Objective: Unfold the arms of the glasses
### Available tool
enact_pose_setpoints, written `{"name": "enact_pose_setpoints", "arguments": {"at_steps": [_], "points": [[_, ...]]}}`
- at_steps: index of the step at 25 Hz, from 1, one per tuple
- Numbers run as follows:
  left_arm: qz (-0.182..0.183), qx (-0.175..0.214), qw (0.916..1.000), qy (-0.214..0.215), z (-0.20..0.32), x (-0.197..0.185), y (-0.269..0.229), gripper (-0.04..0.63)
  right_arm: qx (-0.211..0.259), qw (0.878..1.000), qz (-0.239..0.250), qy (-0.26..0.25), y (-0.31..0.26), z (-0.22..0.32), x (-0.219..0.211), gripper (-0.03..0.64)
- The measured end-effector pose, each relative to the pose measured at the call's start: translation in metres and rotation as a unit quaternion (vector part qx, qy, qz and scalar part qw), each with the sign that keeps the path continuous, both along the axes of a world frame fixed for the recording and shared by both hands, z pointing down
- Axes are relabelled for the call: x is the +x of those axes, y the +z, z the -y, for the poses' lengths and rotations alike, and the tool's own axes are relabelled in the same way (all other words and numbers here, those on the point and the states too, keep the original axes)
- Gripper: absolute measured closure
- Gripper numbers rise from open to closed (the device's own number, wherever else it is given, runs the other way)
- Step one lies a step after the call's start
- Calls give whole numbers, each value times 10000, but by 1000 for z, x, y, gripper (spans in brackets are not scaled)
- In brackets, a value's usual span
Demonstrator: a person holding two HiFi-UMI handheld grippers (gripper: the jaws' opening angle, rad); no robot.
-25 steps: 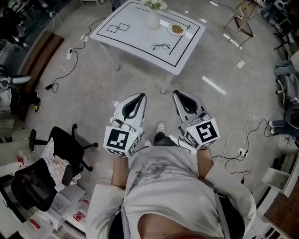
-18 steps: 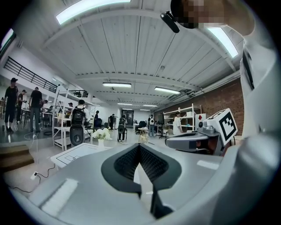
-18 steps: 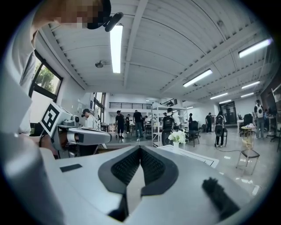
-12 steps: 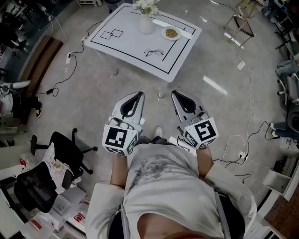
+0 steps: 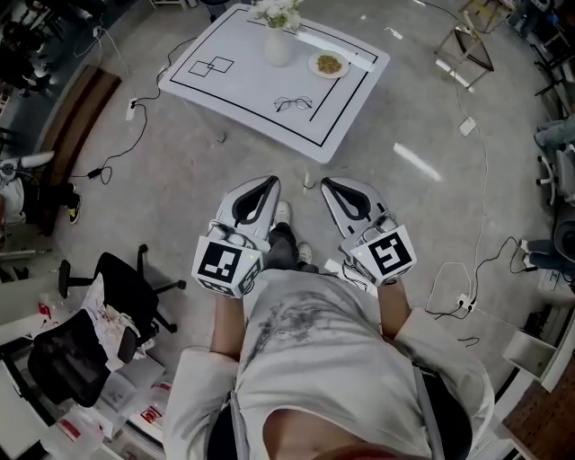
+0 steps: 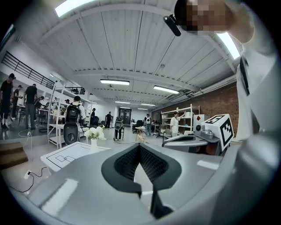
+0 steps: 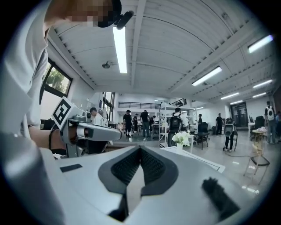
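Since we stand well short of the table [image 5: 243, 90], we carry both tools level and pointed toward it, probably just for the approach. The glasses [image 5: 293, 104] lie on the table toward its near edge, closer to us than the vase [image 5: 277, 40] and plate [image 5: 329, 63]; whether their arms are folded is too small to tell. Both the left gripper [image 5: 264, 182] and the right gripper [image 5: 333, 185] have their jaws pressed together on nothing.

White table [image 5: 243, 90] with black line outlines; dark thin-rimmed glasses [image 5: 294, 104]; white vase [image 5: 277, 47], white flowers [image 5: 278, 11]; grey floor [image 5: 162, 207]; black chair [image 5: 126, 278].
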State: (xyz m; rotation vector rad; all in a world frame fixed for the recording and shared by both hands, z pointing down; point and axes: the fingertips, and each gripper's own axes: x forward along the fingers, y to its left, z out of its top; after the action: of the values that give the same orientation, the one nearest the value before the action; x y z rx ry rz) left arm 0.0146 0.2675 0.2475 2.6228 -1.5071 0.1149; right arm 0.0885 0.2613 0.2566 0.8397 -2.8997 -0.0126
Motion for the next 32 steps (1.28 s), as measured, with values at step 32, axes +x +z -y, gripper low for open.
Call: {"name": "enact_pose_setpoints", "arguments": {"at_steps": [32], "points": [[361, -82, 9948, 953, 205, -45, 36, 586, -460, 9960, -48, 763, 26, 205, -50, 600]]}}
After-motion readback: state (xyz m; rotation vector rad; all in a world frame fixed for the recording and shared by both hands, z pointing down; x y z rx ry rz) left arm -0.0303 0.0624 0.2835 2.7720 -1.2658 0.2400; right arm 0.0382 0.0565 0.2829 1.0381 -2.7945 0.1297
